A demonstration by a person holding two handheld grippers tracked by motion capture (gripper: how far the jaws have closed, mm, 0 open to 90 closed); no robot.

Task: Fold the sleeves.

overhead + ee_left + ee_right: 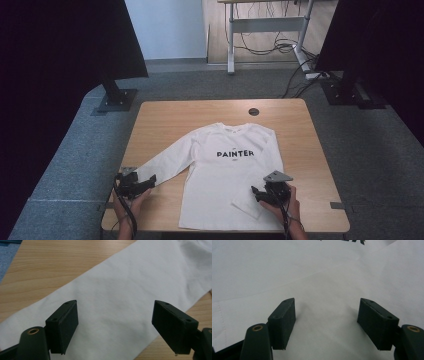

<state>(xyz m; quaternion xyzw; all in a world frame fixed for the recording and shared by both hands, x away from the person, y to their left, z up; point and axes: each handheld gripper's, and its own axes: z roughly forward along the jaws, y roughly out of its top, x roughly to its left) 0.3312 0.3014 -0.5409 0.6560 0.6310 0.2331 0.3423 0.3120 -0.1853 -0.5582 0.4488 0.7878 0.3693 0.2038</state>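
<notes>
A white long-sleeved shirt (pixel 225 175) printed PAINTER lies flat on the wooden table (pixel 165 120), collar toward the far edge. One sleeve (pixel 165 165) stretches out to the near left; the other is folded over the body at the near right. My left gripper (pixel 147 181) is open at the cuff end of the outstretched sleeve (pixel 112 315), its jaws straddling the cloth. My right gripper (pixel 256 192) is open over the folded sleeve (pixel 324 322), jaws wide apart just above the fabric. Nothing is held by either.
A round cable hole (pixel 253 111) sits near the table's far edge. Black stands (pixel 117 97) and dark panels flank the table left and right. A desk frame with cables (pixel 270 45) stands behind on grey carpet.
</notes>
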